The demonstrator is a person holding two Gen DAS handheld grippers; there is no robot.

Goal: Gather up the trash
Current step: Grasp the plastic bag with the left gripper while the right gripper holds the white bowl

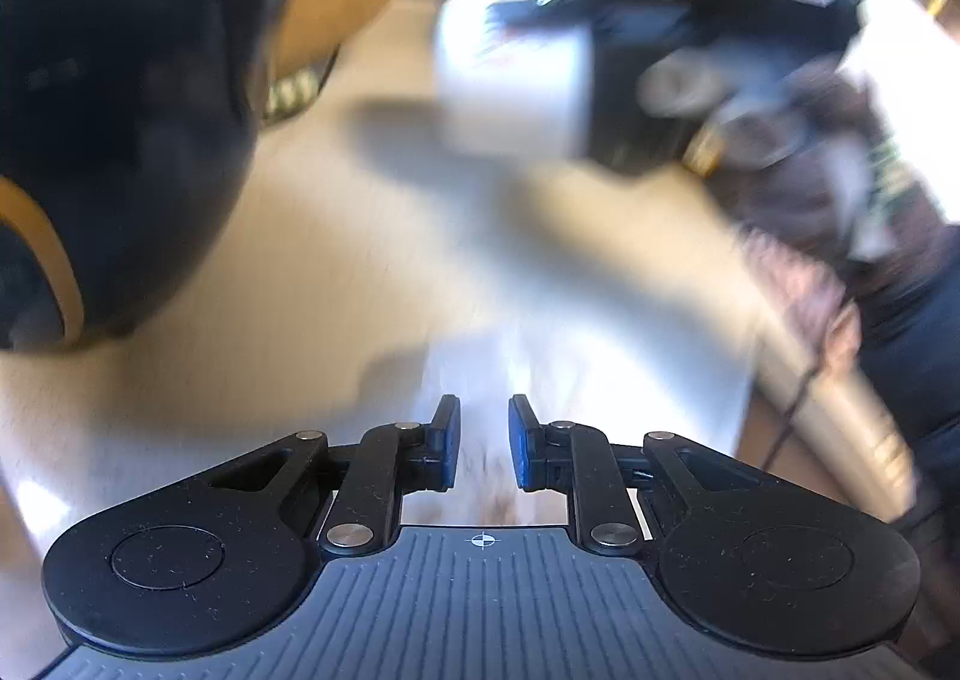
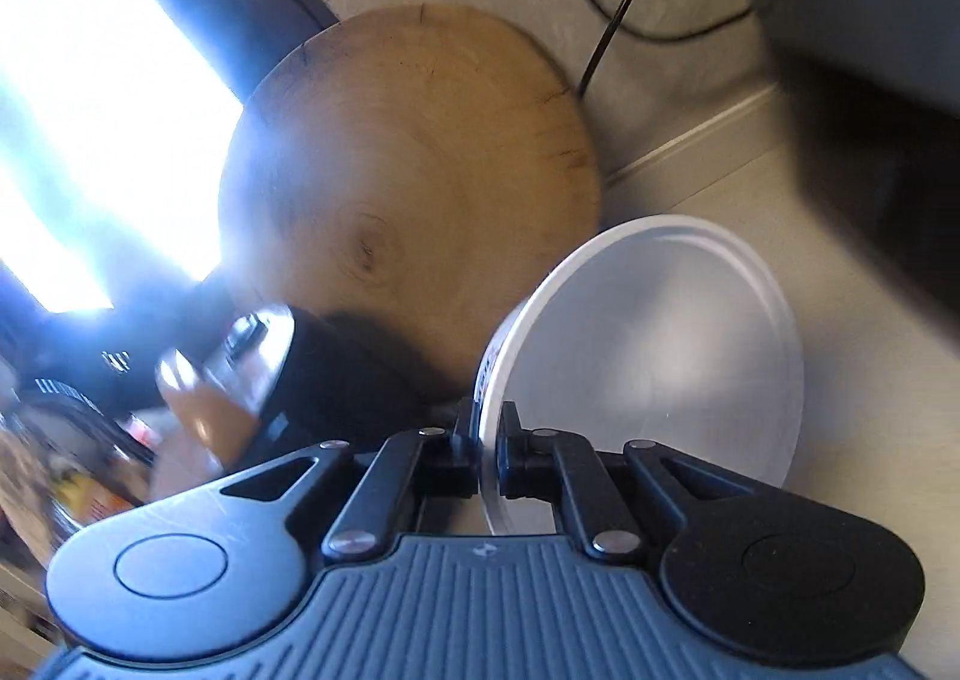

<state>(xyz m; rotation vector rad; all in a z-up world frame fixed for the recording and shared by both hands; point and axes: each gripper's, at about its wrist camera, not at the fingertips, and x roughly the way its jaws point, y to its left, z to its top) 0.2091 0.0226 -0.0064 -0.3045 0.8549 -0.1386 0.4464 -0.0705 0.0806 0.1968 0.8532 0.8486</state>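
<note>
White paper cup (image 2: 648, 356), pinched at its rim by the shut right gripper (image 2: 489, 440) above the table (image 2: 840, 320) near the round wooden board (image 2: 408, 170), mouth toward the camera, long axis pointing away, could slip from that thin-wall pinch; left gripper (image 1: 484, 440) slightly parted, seemingly empty.

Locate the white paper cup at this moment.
The white paper cup sits lower right in the right wrist view, its rim pinched by the right claw, beside the round wooden board.
</note>
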